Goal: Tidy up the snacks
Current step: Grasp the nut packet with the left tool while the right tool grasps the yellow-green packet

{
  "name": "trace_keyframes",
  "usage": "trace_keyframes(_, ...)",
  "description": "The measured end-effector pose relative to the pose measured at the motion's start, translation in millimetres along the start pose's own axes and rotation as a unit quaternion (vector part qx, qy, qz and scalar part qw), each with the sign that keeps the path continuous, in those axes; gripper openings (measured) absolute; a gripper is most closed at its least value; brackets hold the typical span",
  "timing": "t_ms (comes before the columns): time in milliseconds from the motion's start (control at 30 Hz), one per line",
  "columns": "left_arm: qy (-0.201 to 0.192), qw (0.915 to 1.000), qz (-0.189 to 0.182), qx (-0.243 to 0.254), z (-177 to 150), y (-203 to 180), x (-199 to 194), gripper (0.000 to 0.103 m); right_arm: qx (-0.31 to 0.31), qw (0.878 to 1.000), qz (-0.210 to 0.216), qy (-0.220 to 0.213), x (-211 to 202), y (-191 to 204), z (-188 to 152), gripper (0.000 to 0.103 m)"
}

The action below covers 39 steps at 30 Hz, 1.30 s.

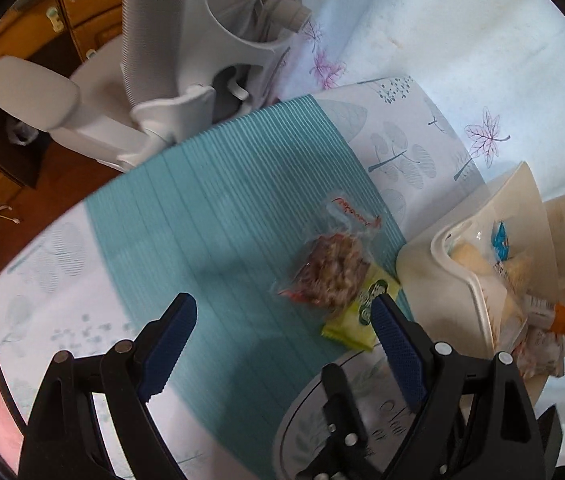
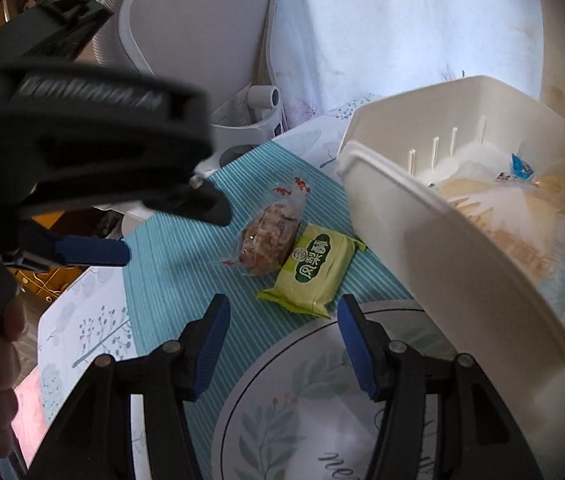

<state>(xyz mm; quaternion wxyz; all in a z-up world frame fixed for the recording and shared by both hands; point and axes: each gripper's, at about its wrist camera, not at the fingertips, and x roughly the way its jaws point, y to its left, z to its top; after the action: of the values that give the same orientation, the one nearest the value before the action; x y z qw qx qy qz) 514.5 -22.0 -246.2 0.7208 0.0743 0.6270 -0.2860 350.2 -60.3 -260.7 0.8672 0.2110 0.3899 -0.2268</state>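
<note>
On the teal placemat (image 2: 170, 280), the green pineapple-cake packet (image 2: 314, 270) touches the clear nut-snack packet (image 2: 268, 240), beside the cream basket (image 2: 422, 248). The left hand-held gripper (image 1: 282, 332) hangs wide, empty; the right hand-held gripper (image 2: 284, 344) is half-open, empty. Best to straddle the green packet's short sides, avoiding its neighbour.

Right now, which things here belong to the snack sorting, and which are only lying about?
Belong to the job:
- green packet
- clear-wrapped nut snack
- cream bin with snacks inside
- leaf-print plate
- left gripper and right gripper, both open and empty

Just lying about:
- teal mat
- white chair
- leaf-patterned cloth
</note>
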Motion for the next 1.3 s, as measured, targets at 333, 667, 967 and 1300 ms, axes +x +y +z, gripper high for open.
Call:
trace_keyframes(333,0.031,0.9991,-0.027,-0.007,16,-9,39,0.075,0.008,1.0,-0.022,0.005,17,-3,12,0.056)
trace_keyframes(667,0.036,0.9972,-0.064,-0.018,20,-10,51,0.056,-0.001,1.0,-0.026,0.014,28,-4,20,0.056)
trace_keyframes(967,0.031,0.9915,-0.114,-0.056,18,0,51,0.04,-0.007,0.999,-0.027,0.023,25,-3,20,0.043)
trace_keyframes(1300,0.04,0.9852,-0.129,-0.106,2,15,47,0.039,0.01,0.997,0.003,0.073,14,-26,29,0.041)
